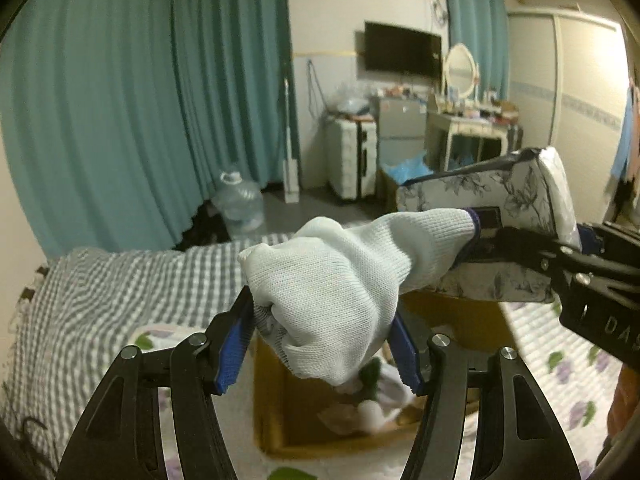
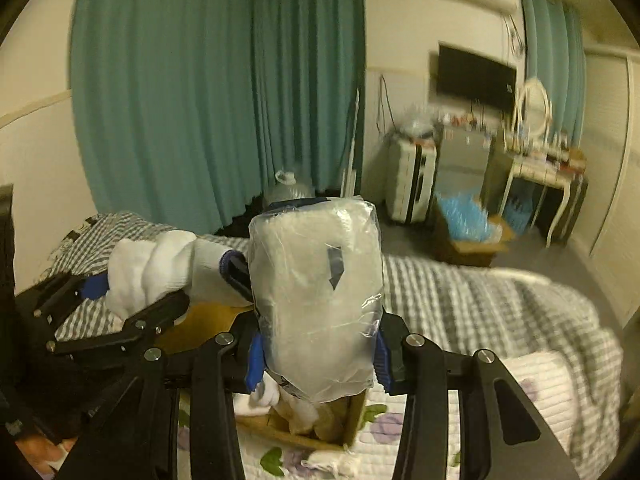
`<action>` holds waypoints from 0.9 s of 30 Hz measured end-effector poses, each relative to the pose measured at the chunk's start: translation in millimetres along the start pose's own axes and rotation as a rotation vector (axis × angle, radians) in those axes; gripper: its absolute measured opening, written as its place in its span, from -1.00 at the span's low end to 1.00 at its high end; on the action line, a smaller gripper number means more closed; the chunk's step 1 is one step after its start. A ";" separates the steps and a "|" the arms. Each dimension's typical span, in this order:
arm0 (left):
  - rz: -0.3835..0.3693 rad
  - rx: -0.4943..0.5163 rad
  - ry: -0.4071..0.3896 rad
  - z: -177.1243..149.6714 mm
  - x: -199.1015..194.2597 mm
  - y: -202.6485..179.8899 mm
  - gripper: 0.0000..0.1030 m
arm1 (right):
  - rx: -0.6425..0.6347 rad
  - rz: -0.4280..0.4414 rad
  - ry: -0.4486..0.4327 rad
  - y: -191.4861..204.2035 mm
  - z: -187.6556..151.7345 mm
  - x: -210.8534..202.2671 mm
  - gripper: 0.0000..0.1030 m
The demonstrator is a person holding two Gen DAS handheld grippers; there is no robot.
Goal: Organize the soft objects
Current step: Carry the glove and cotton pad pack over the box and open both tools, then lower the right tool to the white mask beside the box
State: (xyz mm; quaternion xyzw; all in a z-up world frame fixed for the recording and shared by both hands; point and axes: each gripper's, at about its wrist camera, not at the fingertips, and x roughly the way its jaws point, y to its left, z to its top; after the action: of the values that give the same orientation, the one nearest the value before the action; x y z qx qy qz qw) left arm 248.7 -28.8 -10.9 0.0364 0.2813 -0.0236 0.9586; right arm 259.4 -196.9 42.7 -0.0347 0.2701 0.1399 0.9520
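My left gripper (image 1: 324, 320) is shut on a white knit glove (image 1: 340, 280), held above an open cardboard box (image 1: 272, 408) on the bed. The glove's cuff touches a floral-printed, plastic-wrapped soft pack (image 1: 512, 204). My right gripper (image 2: 316, 354) is shut on that pack (image 2: 316, 292), which stands upright between its blue pads above the same box (image 2: 352, 420). The left gripper (image 2: 100, 292) and glove (image 2: 160, 272) show at left in the right wrist view. The box holds white and beige soft items (image 1: 372, 408).
The bed carries a grey-white checked blanket (image 1: 120, 292) and a floral sheet (image 1: 560, 360). Beyond are teal curtains (image 1: 140, 100), a water jug (image 1: 240, 200), a white suitcase (image 1: 352, 160), a dressing table (image 1: 468, 128) and another box with blue material (image 2: 468, 224).
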 end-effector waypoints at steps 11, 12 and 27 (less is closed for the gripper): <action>0.042 0.027 0.007 -13.2 16.3 -6.7 0.66 | 0.021 0.066 0.066 -11.4 -26.9 62.5 0.54; 0.042 0.026 -0.006 -12.2 8.1 -7.7 0.66 | 0.014 0.058 0.051 -11.1 -26.9 58.6 0.55; 0.046 -0.024 -0.202 8.0 -153.8 5.8 0.84 | -0.115 -0.015 -0.132 -7.5 4.6 -130.8 0.79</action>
State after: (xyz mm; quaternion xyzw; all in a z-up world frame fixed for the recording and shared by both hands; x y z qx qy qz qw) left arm 124.1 -19.9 79.4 0.0288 0.1825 -0.0017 0.9828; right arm 157.3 -235.8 115.1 -0.0819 0.1983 0.1500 0.9651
